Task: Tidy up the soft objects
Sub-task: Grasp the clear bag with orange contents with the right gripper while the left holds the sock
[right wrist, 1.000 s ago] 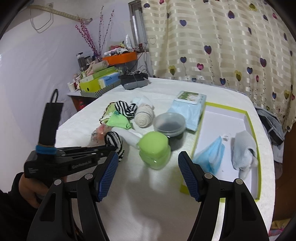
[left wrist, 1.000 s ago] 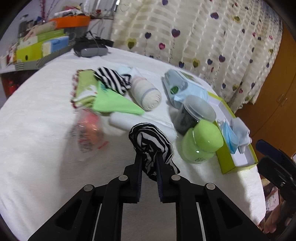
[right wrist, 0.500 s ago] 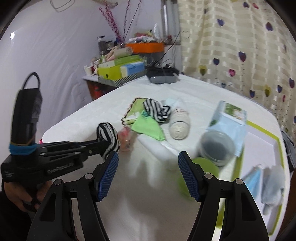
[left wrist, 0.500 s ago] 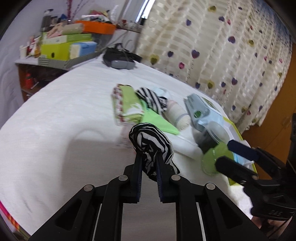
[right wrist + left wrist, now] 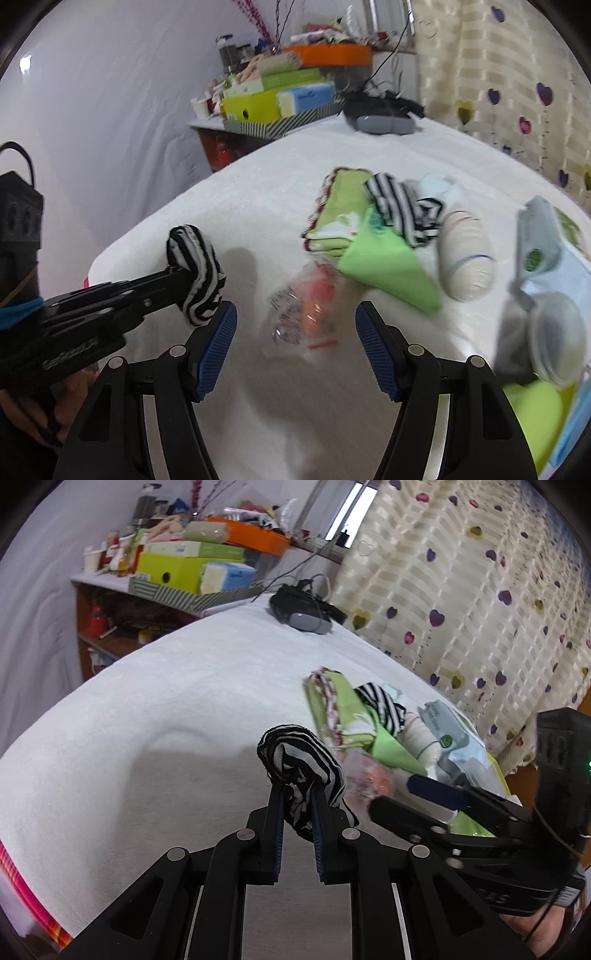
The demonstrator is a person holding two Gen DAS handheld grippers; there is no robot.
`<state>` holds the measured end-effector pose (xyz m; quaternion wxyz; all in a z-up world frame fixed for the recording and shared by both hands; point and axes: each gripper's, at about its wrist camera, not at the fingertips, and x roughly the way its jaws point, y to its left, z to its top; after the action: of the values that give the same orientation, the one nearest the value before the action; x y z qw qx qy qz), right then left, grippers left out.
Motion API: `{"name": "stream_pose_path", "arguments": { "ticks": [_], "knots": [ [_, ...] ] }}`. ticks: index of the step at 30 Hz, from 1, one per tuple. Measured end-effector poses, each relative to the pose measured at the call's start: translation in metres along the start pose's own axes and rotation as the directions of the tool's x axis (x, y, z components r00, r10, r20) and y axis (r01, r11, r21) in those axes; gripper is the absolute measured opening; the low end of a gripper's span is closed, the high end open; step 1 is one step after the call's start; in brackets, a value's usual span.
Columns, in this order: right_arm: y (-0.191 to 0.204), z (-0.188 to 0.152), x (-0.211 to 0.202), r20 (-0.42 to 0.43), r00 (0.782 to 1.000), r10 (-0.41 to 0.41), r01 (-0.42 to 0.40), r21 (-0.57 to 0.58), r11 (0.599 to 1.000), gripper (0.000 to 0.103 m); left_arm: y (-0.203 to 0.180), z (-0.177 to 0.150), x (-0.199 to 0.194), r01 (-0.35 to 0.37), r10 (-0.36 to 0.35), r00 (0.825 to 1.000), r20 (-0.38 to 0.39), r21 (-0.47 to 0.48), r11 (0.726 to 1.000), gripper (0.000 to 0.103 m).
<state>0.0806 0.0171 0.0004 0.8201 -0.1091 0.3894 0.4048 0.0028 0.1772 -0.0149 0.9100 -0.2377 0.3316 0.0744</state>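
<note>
A white cloth covers the counter (image 5: 155, 709), which carries everything here. The left gripper (image 5: 297, 805) has its jaws drawn narrow and clamped on a balled black-and-white striped sock (image 5: 301, 764), held up off the cloth; from the right wrist view the same sock (image 5: 195, 269) sits bunched at the gripper's tip, left of the main pile. The right gripper (image 5: 295, 332) stands wide with nothing between its blue pads (image 5: 218, 350); a clear plastic packet (image 5: 306, 310) with something orange inside lies on the cloth in line with the gap, blurred.

Beyond it lies the pile of soft things: a folded green cloth with a red-stitched edge (image 5: 340, 210), a plain light-green cloth (image 5: 388, 266) overlapping it, a second striped sock (image 5: 402, 206) on top, and a cream rolled sock (image 5: 465, 254) just beside. To the right is a pale blue tissue pack (image 5: 546, 243), and nearer the camera a grey-lidded jar (image 5: 554, 332) and a lime-green lidded jar (image 5: 535, 417), both blurred, so their contents cannot be told. At the far edge rests a dark device with cables (image 5: 303, 609).
</note>
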Motion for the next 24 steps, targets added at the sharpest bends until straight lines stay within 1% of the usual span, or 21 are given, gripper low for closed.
{"name": "stream_pose_path", "arguments": {
  "ticks": [3, 5, 9, 15, 24],
  "knots": [
    [0.002, 0.003, 0.019, -0.036, 0.999, -0.020, 0.020, -0.001, 1.000, 0.067, 0.006, 0.001, 0.001, -0.003, 0.003, 1.000, -0.001, -0.009, 1.000, 0.013],
    [0.001, 0.003, 0.027, -0.054, 0.998, -0.034, 0.035, 0.001, 0.999, 0.042, 0.009, 0.001, 0.001, -0.004, 0.004, 1.000, -0.001, -0.012, 1.000, 0.013],
    [-0.003, 0.001, 0.027, -0.056, 0.998, -0.041, 0.043, 0.018, 0.999, 0.040, 0.009, 0.001, 0.002, 0.000, 0.000, 1.000, -0.002, -0.011, 1.000, 0.013],
    [-0.002, 0.000, 0.011, -0.023, 0.999, -0.046, 0.046, 0.016, 0.999, 0.039, 0.001, 0.000, -0.001, 0.009, -0.009, 1.000, 0.000, 0.004, 1.000, 0.013],
    [-0.004, -0.007, -0.040, 0.072, 0.996, -0.047, 0.045, 0.030, 0.999, 0.039, -0.032, -0.003, -0.013, 0.035, -0.036, 0.999, 0.014, 0.062, 0.997, 0.013]
  ]
}}
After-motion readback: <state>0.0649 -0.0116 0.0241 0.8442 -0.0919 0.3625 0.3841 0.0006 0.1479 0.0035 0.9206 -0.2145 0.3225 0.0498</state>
